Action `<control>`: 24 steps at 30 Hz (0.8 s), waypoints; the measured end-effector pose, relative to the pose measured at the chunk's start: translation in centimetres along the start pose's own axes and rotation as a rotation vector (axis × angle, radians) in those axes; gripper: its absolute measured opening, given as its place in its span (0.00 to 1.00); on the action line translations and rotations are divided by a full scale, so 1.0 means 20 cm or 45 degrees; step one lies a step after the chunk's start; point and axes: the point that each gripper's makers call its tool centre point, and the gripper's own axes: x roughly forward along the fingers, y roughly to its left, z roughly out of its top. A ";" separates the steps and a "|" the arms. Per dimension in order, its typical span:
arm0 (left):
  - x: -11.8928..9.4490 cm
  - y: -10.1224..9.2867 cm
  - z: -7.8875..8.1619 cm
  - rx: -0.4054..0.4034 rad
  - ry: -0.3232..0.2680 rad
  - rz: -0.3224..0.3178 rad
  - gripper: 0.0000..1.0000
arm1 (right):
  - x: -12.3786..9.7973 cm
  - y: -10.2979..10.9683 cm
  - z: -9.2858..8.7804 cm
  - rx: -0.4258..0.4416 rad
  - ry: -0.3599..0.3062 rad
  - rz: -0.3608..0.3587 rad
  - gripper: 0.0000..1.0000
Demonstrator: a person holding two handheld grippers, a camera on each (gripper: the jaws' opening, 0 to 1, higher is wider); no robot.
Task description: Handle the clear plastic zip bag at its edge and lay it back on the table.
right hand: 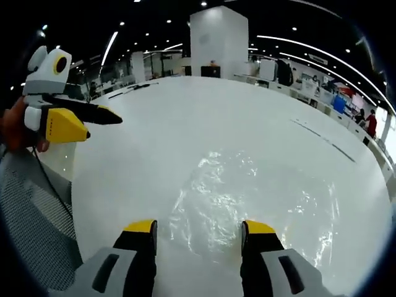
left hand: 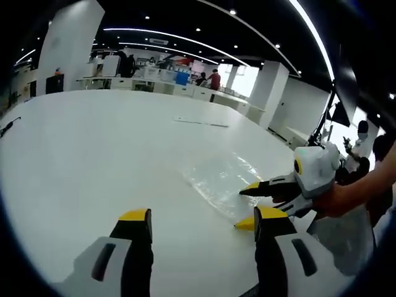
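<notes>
While both tools (left hand: 201,218) (right hand: 198,226) spread: crinkly, glossy clear zip bag (right hand: 247,198) flat on smooth white table (left hand: 93,142).

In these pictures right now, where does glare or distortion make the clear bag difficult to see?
Right gripper view: ceiling lights glint on the wrinkled zip bag, so its edges dissolve into the white table. Left gripper view: the bag is a faint shiny patch beside the right gripper; fisheye curves the table edge.

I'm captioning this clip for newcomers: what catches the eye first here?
The clear plastic zip bag lies flat and glinting on the big white table. The right gripper is open just above its near edge, and the left gripper is open over bare table beside it. Far off, a person in red stands among desks.
</notes>
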 end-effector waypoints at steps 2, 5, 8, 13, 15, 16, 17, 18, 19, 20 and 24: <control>0.00 0.00 0.00 -0.001 0.001 -0.002 0.65 | 0.00 0.00 -0.01 -0.036 0.011 -0.007 0.53; 0.00 -0.01 0.00 -0.005 0.003 -0.002 0.64 | 0.01 0.00 -0.01 -0.039 0.006 -0.004 0.52; -0.01 -0.02 0.00 -0.009 0.003 -0.004 0.64 | 0.00 0.01 0.00 -0.056 0.009 0.011 0.44; -0.01 -0.02 0.00 -0.015 0.004 -0.013 0.62 | 0.01 0.01 0.00 -0.065 0.005 0.014 0.33; 0.00 -0.03 0.00 -0.004 0.009 -0.020 0.62 | 0.01 0.02 0.00 -0.072 0.003 0.020 0.25; 0.00 -0.04 -0.01 0.003 0.014 -0.027 0.62 | 0.00 0.02 0.00 -0.082 0.005 0.022 0.21; 0.00 -0.04 -0.01 0.007 0.017 -0.029 0.62 | 0.00 0.01 0.00 -0.087 0.006 0.025 0.17; 0.00 -0.05 -0.01 0.010 0.019 -0.032 0.62 | 0.00 0.01 0.00 -0.089 0.007 0.022 0.16; -0.01 -0.05 -0.01 0.011 0.020 -0.034 0.62 | 0.00 0.01 0.00 -0.090 0.006 0.021 0.15; -0.01 -0.05 0.00 0.012 0.019 -0.036 0.62 | -0.01 0.01 0.00 -0.090 0.008 0.019 0.14; -0.01 -0.06 -0.01 0.023 0.023 -0.043 0.61 | 0.00 0.00 0.00 -0.091 0.017 0.011 0.08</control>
